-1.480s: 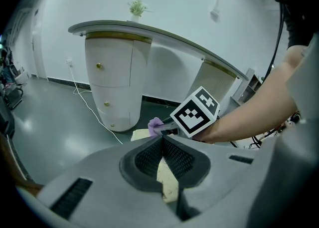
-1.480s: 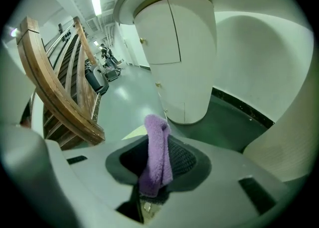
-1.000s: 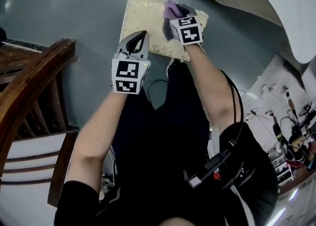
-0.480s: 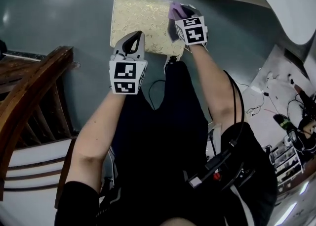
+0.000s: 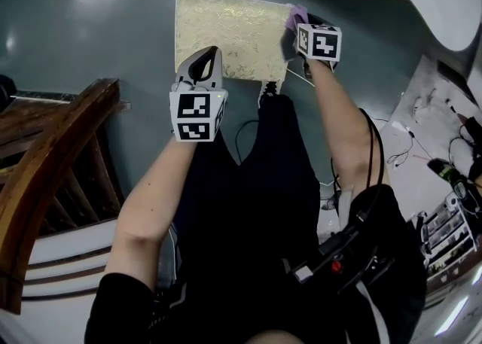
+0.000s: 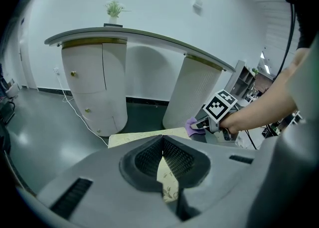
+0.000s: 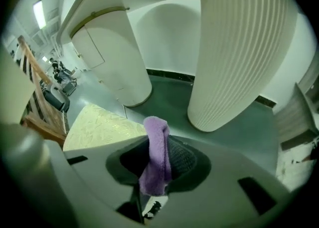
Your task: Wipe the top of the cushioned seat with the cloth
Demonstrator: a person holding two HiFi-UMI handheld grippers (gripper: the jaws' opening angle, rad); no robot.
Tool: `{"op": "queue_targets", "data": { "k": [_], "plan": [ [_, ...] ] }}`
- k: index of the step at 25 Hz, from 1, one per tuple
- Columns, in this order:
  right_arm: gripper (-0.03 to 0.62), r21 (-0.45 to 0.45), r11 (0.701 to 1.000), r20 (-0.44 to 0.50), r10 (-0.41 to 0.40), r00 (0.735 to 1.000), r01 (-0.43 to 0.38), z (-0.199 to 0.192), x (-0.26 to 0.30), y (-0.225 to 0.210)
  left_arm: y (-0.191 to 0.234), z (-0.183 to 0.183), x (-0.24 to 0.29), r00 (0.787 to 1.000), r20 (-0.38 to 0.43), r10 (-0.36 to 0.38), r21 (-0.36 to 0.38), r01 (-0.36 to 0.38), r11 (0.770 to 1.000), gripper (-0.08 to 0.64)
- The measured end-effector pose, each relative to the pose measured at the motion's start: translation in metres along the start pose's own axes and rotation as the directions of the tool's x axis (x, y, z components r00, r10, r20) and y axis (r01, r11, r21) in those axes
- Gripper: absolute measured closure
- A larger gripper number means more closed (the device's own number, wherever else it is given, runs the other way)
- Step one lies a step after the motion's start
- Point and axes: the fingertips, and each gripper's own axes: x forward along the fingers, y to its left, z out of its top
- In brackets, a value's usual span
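At right edge of seat (image 5: 226,34): right gripper (image 5: 300,25) clamped on purple cloth (image 5: 296,14), cloth at far-right corner. Left gripper (image 5: 206,56) jaws together, empty, over near edge; looks like it isn't bracing seat.

Risks:
- stroke runs off edge, cloth wipes air
- cloth held as narrow bunched fold, so drag on textured top could pull it out
- small contact patch, likely missed strips
- unbraced seat may slide on smooth floor (image 5: 113,26)

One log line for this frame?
right gripper: shut on cloth, at right edge of seat | left gripper: fingers shut, empty, above seat's near edge
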Motion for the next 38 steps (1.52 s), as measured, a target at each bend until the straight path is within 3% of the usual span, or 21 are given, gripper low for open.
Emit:
{"op": "queue_targets", "data": {
  "k": [4,10,16,21,28,38],
  "plan": [
    [0.494,0.022,1.0,0.052,0.018,0.998,-0.019,0.008,-0.02,0.024,0.018,0.006,-0.014,1.0,-0.007,-0.019,0.02,0.019,1.0,0.557],
    [0.492,-0.083,0.988,0.116,0.137,0.984,-0.128,0.043,-0.027,0.141,0.067,0.02,-0.043,1.0,0.004,-0.013,0.03,0.013,0.999,0.557],
    [0.491,-0.206,0.953,0.106,0.249,0.963,-0.223,0.061,0.002,0.266,0.123,0.007,-0.078,1.0,-0.002,0.013,0.01,-0.013,1.0,0.557],
    [0.49,-0.338,0.904,0.057,0.296,0.953,-0.261,0.061,0.038,0.345,0.152,-0.016,-0.097,1.0,-0.02,0.017,0.015,-0.017,1.0,0.557],
    [0.491,-0.39,0.885,-0.034,0.261,0.965,-0.253,0.037,0.078,0.358,0.173,-0.044,-0.111,0.998,-0.028,0.051,-0.079,-0.053,0.995,0.557],
    [0.488,-0.414,0.833,-0.089,0.364,0.927,-0.367,0.025,0.065,0.337,0.14,-0.033,-0.093,0.996,-0.023,0.085,-0.063,-0.086,0.994,0.557]
  ]
}}
